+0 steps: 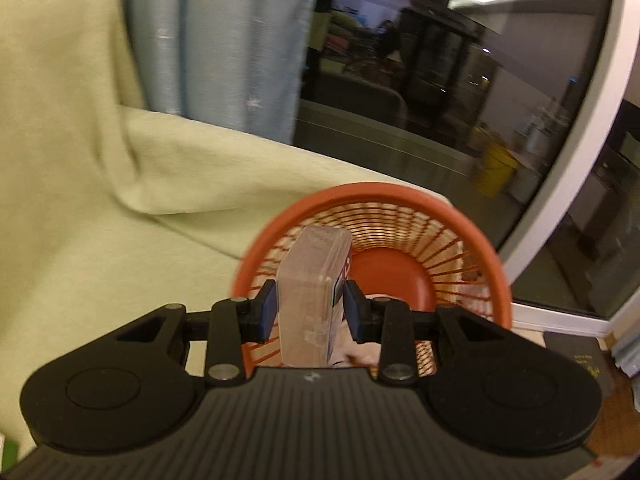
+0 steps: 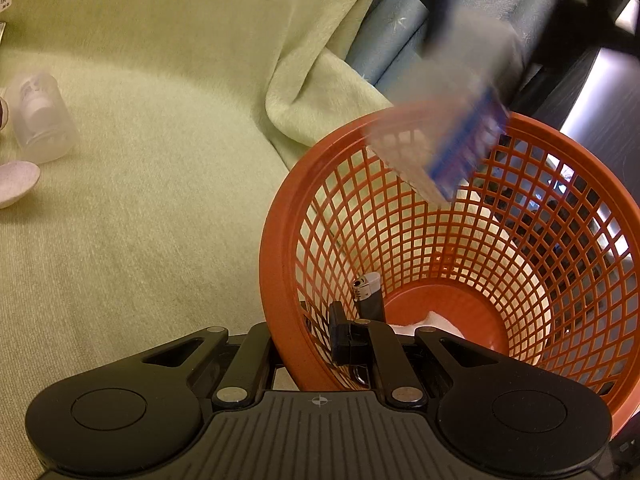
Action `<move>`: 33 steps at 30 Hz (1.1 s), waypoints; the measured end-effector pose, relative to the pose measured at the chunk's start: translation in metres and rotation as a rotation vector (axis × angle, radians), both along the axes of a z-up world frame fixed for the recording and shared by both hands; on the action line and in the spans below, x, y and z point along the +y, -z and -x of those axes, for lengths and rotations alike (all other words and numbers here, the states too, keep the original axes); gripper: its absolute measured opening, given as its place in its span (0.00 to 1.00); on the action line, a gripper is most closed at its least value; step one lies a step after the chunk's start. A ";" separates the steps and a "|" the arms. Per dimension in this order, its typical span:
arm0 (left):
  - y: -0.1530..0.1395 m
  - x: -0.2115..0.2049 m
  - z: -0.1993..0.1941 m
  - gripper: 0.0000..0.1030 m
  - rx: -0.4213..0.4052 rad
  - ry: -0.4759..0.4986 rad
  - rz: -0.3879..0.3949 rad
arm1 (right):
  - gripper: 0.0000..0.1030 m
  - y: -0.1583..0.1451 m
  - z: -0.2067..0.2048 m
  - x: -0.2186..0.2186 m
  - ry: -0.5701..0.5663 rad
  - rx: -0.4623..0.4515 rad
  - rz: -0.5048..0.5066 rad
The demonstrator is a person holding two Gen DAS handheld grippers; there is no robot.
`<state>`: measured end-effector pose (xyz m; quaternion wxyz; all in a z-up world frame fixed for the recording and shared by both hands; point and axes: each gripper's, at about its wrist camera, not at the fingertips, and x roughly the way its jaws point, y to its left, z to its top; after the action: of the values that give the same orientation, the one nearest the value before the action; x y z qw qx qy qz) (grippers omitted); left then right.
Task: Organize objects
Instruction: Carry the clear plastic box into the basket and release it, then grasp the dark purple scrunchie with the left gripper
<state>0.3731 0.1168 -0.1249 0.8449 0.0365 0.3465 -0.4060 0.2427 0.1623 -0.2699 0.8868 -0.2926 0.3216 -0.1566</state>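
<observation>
1. Left gripper (image 1: pixel 310 310): both blue pads clamped on the sides of a clear case (image 1: pixel 310 280), which stands upright between them; a blue and red label shows on the case's right face.
2. Case hangs over the near rim of an orange basket (image 1: pixel 400 196), above its open mouth.
3. Right gripper (image 2: pixel 316 340): clenched on the basket's (image 2: pixel 280 280) near left rim, one finger (image 2: pixel 340 340) inside the mesh, the other outside and hidden behind the wall.
4. Basket tilted, mouth toward the camera. Inside, near the bottom: a lighter (image 2: pixel 370 292) leaning against the wall, and something white (image 2: pixel 436 324) on the floor, too hidden to name.
5. Right view shows the case (image 2: pixel 448 148) blurred, over the far rim.
6. Basket sits on a pale green cloth (image 2: pixel 160 200). Far left on the cloth: a frosted cup (image 2: pixel 40 120) and a white dish (image 2: pixel 16 180), well apart from the basket.
7. Blue curtain (image 1: pixel 224 40) behind; dark window (image 1: pixel 440 60) to the right.
</observation>
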 end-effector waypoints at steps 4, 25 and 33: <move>0.000 -0.013 -0.007 0.30 0.000 0.009 0.006 | 0.05 0.000 0.000 -0.001 0.001 -0.002 -0.003; 0.033 0.203 0.000 0.40 0.048 -0.521 -0.136 | 0.05 -0.002 0.000 -0.001 0.002 -0.002 -0.009; 0.067 0.262 0.021 0.42 0.106 -0.631 -0.252 | 0.05 -0.002 0.000 -0.002 0.002 -0.001 -0.008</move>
<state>0.3524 0.3783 -0.1918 0.8985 0.0105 0.4316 -0.0799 0.2424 0.1604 -0.2682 0.8880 -0.2887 0.3220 -0.1562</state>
